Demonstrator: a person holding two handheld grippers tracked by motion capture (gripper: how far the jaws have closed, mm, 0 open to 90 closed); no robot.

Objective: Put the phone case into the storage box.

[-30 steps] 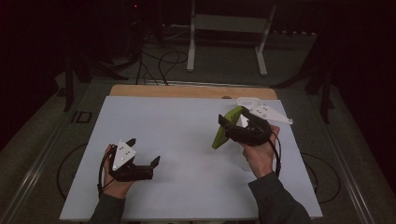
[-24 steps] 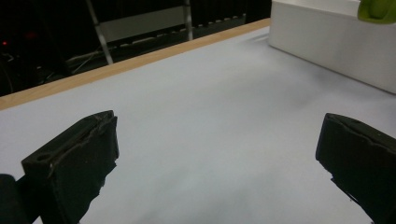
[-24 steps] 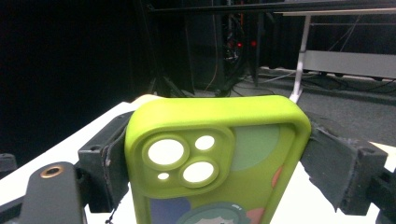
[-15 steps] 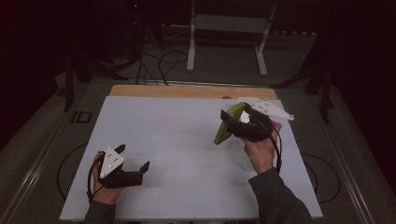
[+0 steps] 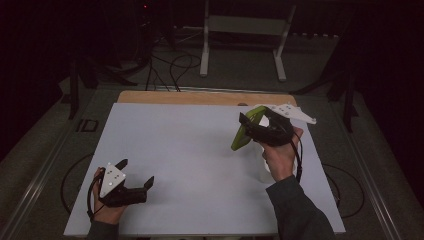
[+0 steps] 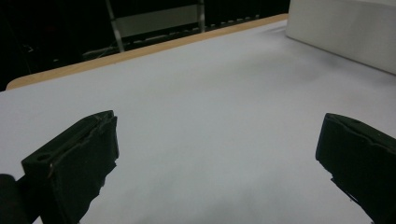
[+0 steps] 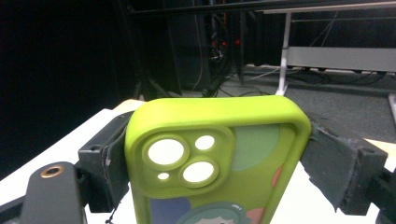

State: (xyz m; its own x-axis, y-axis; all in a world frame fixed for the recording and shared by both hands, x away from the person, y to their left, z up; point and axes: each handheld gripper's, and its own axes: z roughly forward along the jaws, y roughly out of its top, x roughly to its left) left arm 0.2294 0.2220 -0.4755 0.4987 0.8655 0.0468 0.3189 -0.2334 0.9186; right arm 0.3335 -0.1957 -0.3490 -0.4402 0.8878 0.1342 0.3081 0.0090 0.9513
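High view: lime-green soft silicone phone case (image 5: 243,133) is pinched by right gripper (image 5: 250,129), lifted above white table (image 5: 190,150) | left gripper (image 5: 135,174) spread, empty | step: carrying | next: steady placement judged needed.

The right tool (image 7: 212,154) gripped a lime-green phone case (image 7: 219,163) by its two long edges, camera cut-outs facing the lens. Beneath it lay the white desk (image 7: 299,205); beyond it stood a white metal frame (image 7: 327,56).

Green phone case (image 7: 219,163) held up at the right

Lime rubbery shell with camera cutouts and cartoon print, tilted above the white table's (image 5: 200,150) far right part.
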